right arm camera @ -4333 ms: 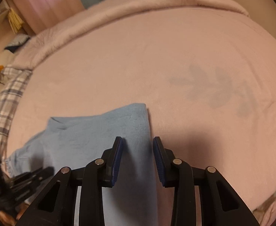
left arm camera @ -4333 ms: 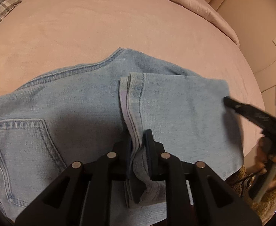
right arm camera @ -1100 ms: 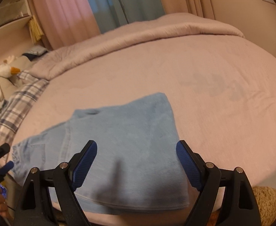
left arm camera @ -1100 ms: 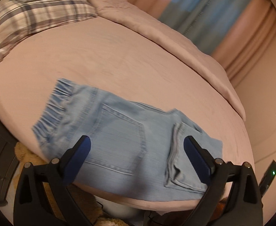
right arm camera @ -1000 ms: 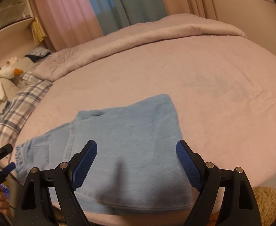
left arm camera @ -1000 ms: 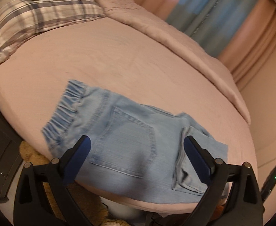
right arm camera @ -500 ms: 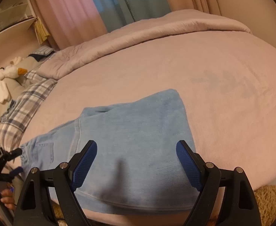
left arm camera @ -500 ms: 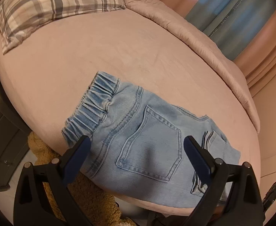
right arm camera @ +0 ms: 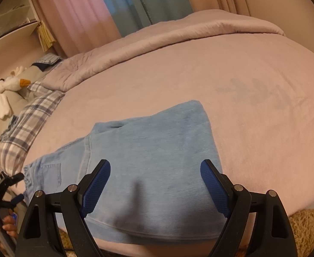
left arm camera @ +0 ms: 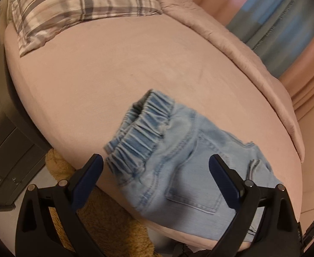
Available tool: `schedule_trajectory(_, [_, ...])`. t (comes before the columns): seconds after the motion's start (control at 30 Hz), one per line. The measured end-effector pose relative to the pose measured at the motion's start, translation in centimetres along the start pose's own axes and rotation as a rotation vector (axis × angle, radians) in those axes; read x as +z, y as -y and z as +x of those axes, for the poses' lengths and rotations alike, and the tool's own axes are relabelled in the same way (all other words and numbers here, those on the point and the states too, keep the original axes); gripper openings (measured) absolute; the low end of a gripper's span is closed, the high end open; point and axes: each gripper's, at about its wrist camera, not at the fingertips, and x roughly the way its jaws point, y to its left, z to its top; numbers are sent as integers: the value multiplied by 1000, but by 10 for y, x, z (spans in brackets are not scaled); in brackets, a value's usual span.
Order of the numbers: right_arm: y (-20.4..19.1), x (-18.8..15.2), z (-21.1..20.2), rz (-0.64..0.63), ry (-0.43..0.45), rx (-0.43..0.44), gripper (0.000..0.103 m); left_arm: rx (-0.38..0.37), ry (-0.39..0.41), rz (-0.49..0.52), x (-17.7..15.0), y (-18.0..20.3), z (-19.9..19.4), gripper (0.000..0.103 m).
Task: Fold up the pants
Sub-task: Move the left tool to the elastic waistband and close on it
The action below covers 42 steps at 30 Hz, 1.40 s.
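Observation:
Light blue denim pants [left arm camera: 178, 167] lie folded on the pink bed [left arm camera: 105, 68], near its front edge. The elastic waistband [left arm camera: 139, 128] points left, with a back pocket [left arm camera: 197, 190] beside it. My left gripper [left arm camera: 154, 180] is open and empty, held above the waistband end. In the right wrist view the pants [right arm camera: 157, 156] show their folded leg end. My right gripper [right arm camera: 154, 184] is open and empty above that end. The left gripper [right arm camera: 4, 190] shows at the far left there.
A plaid pillow [left arm camera: 75, 4] lies at the bed's head. A rolled pink duvet [right arm camera: 157, 36] runs along the far side. A brown plush rug [left arm camera: 105, 224] lies on the floor below the bed edge. A grey nightstand [left arm camera: 4, 150] stands at the left. Stuffed toys [right arm camera: 4, 87] sit by the wall.
My left gripper, earlier shut on the pants' hem, has let go, opened wide and swung left toward the waistband. My right gripper opened too and drew back a little.

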Motion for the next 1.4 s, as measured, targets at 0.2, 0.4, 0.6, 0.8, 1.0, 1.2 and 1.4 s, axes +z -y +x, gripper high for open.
schedule_trajectory(0.2, [0, 0, 0, -2, -3, -3, 86, -3, -50, -32, -1, -12, 13, 99])
schedule_trajectory(0.4, [-1, -1, 1, -4, -9, -6, 86, -23, -85, -85, -4, -21, 19, 98])
schedule_trajectory(0.6, [-3, -2, 1, -5, -11, -10, 86, -52, -95, -96, -6, -23, 20, 98])
schedule_trajectory(0.8, [-3, -2, 2, -3, -13, -12, 86, -79, -107, -114, -8, -25, 21, 93])
schedule_trajectory(1.0, [-3, -2, 3, -2, -16, -11, 86, -161, -138, -132, -7, -26, 24, 87])
schedule_trajectory(1.2, [-6, -4, 4, -7, -19, -4, 86, -196, -152, -132, -12, -21, 23, 82])
schedule_trajectory(1.4, [-10, -5, 4, -14, -22, -2, 86, -218, -154, -163, -16, -25, 23, 66])
